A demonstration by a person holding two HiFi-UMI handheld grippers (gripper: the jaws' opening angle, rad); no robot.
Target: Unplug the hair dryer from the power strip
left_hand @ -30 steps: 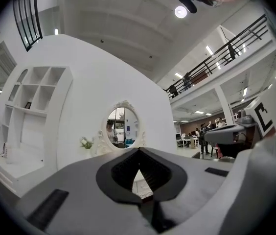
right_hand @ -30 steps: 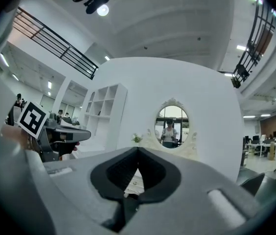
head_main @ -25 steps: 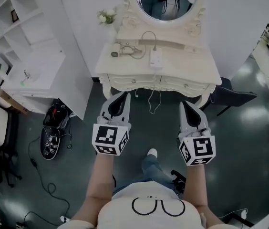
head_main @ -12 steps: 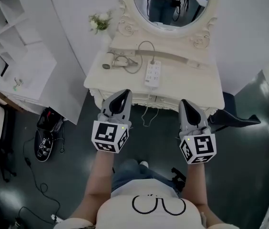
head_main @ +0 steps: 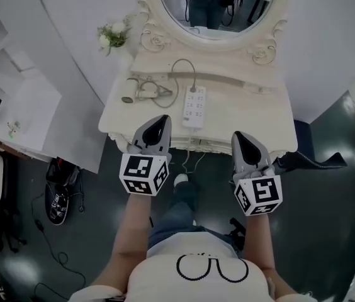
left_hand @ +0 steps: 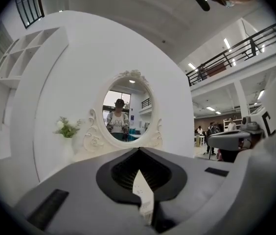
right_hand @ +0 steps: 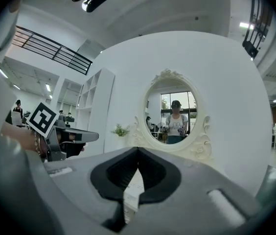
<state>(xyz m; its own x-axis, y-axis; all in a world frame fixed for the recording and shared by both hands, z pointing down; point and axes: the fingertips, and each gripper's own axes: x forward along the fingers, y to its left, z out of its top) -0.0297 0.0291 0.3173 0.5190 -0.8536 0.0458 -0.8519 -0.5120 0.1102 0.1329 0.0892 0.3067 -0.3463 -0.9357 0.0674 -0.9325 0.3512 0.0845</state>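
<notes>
A cream hair dryer (head_main: 138, 92) lies on the left of the cream dressing table (head_main: 253, 115). Its cord (head_main: 182, 65) loops over to a white power strip (head_main: 194, 107) in the table's middle, where a plug sits at the strip's far end. My left gripper (head_main: 162, 121) hovers at the table's front edge, near the strip's near end, shut and empty. At the front edge further right my right gripper (head_main: 236, 136) is also shut and empty. Each gripper view shows only closed jaws, left gripper (left_hand: 139, 151) and right gripper (right_hand: 138, 149), before the oval mirror (left_hand: 125, 117); the table top is hidden there.
A small vase of flowers (head_main: 110, 35) stands at the table's back left. White shelving (head_main: 14, 99) fills the left side. A dark chair (head_main: 309, 161) sits by the table's right corner. A bag and cables (head_main: 56, 197) lie on the floor at left.
The person has walked up to the dressing table. Both shut grippers have gone forward from over the floor to the table's front edge. The hair dryer and strip lie as before.
</notes>
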